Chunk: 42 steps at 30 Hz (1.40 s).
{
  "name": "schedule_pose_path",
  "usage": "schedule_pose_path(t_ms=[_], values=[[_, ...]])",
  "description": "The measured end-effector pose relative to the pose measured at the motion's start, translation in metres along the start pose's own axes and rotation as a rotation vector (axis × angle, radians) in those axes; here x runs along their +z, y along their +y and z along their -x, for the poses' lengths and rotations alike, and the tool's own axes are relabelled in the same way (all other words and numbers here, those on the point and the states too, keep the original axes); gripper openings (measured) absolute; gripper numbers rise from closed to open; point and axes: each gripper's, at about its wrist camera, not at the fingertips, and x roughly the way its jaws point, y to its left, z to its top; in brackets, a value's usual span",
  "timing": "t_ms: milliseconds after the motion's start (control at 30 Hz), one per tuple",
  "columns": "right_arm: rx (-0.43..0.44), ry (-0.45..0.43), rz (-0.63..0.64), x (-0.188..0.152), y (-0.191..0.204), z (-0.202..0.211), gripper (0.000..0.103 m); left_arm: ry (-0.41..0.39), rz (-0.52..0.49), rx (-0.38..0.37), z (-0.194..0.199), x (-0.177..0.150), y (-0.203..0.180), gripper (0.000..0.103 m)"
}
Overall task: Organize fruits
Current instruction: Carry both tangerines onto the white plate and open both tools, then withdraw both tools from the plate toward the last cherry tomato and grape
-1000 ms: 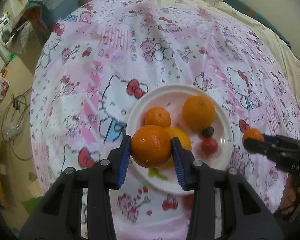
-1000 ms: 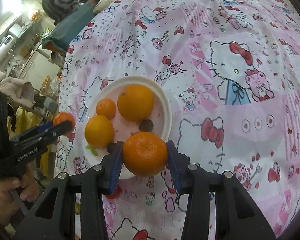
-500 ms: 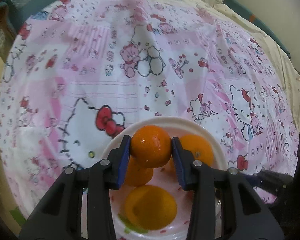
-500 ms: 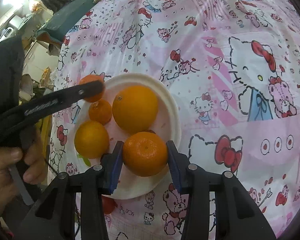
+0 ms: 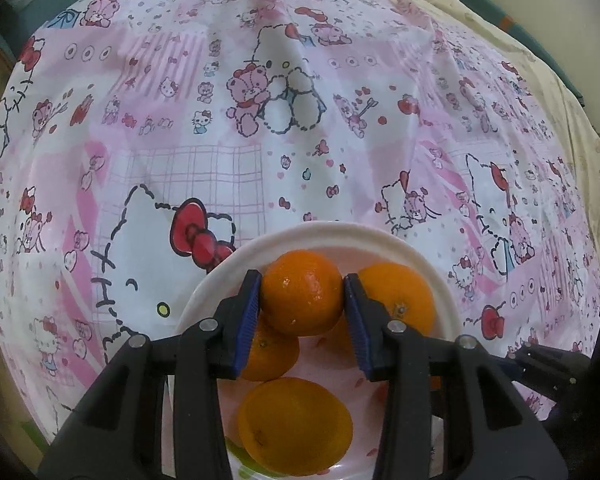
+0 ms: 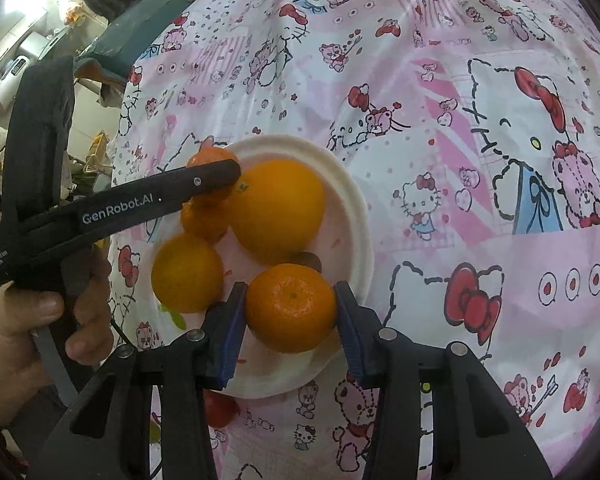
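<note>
Right wrist view: my right gripper point(image 6: 290, 312) pinches a mandarin point(image 6: 290, 307) between its blue pads, low over the near edge of the white plate point(image 6: 356, 208); its jaws have just eased slightly wider, pads touching the fruit. A large orange point(image 6: 278, 210) sits mid-plate, a smaller orange point(image 6: 186, 272) at its left side. My left gripper point(image 5: 302, 304) squeezes a second mandarin point(image 5: 302, 292) above the plate's far rim, over the fruit. The plate rests on a pink cartoon-print cloth point(image 5: 180, 128).

Your left gripper point(image 5: 302, 294) and right gripper point(image 6: 290, 309) both angle steeply downward, jaws partly spread, each clamping something round.
</note>
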Motion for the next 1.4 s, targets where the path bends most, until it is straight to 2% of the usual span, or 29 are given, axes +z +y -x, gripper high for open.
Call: schedule_pose_path(t_ms=[133,167,200,267,300,333,433,700,800,933,1133,1400], values=[[0.004,-0.010,-0.007,-0.001,-0.001,0.003,0.047,0.004,-0.012,0.006,0.000,0.000,-0.001,0.038],[0.008,-0.010,-0.011,0.000,-0.001,0.004,0.047,0.006,-0.013,0.006,0.001,-0.001,0.000,0.041],[0.009,-0.013,-0.015,0.000,-0.001,0.005,0.047,0.008,-0.010,0.013,0.001,-0.001,0.000,0.053],[0.042,-0.023,-0.025,0.001,-0.002,0.007,0.067,-0.015,0.008,0.040,0.005,-0.002,0.003,0.073],[0.074,-0.033,-0.031,0.001,-0.002,0.009,0.083,-0.027,0.015,0.034,0.007,-0.003,0.004,0.077],[0.078,-0.042,-0.032,0.002,-0.001,0.011,0.089,-0.034,0.023,0.022,0.010,-0.003,0.004,0.077],[0.069,-0.062,-0.022,0.002,0.002,0.017,0.089,-0.023,0.030,0.011,0.012,-0.003,0.004,0.077],[0.063,-0.083,-0.032,0.001,-0.002,0.028,0.089,-0.071,0.023,0.010,0.039,-0.006,0.001,0.077],[0.081,-0.098,-0.028,0.002,-0.001,0.034,0.089,-0.092,0.021,-0.026,0.050,-0.011,0.001,0.077],[0.058,-0.124,-0.007,0.001,0.004,0.046,0.089,-0.109,-0.011,-0.002,0.068,-0.020,-0.002,0.077],[0.038,-0.151,-0.013,-0.005,0.008,0.062,0.089,-0.124,0.007,0.012,0.090,-0.036,0.004,0.077],[0.062,-0.184,-0.004,-0.021,0.020,0.086,0.089,-0.151,0.016,0.027,0.119,-0.062,0.011,0.077]])
